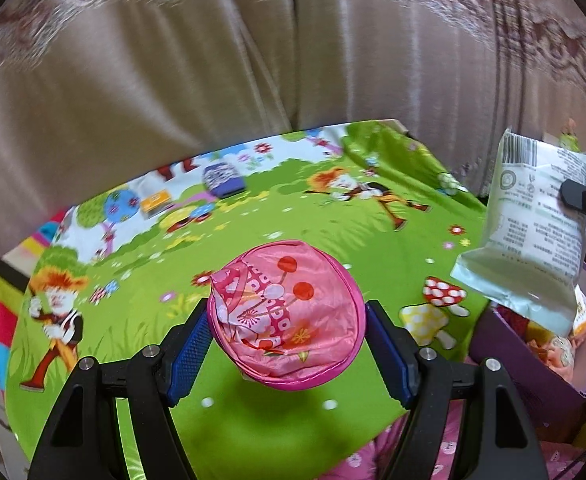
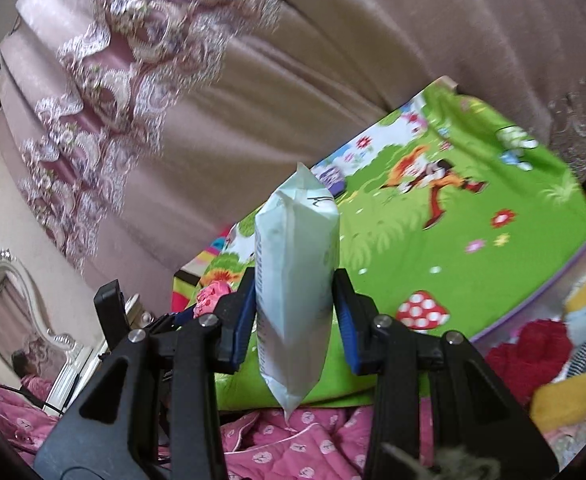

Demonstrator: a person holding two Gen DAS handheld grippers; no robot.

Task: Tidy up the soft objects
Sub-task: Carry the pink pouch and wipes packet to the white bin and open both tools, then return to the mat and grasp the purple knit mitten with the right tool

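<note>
My right tool (image 2: 295,314) pinched the pale, upright plastic soft pack (image 2: 295,280) nearest the purple bin (image 1: 533,364), below-right, while my left tool (image 1: 287,354) gripped the pink round fabric pouch (image 1: 287,314).

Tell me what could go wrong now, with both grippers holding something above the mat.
The left gripper pinches the round pink pouch only at its edges, so the slippery fabric could buckle and slip out. The pale packet hangs long below the right gripper and might swing or snag the purple bin.
</note>
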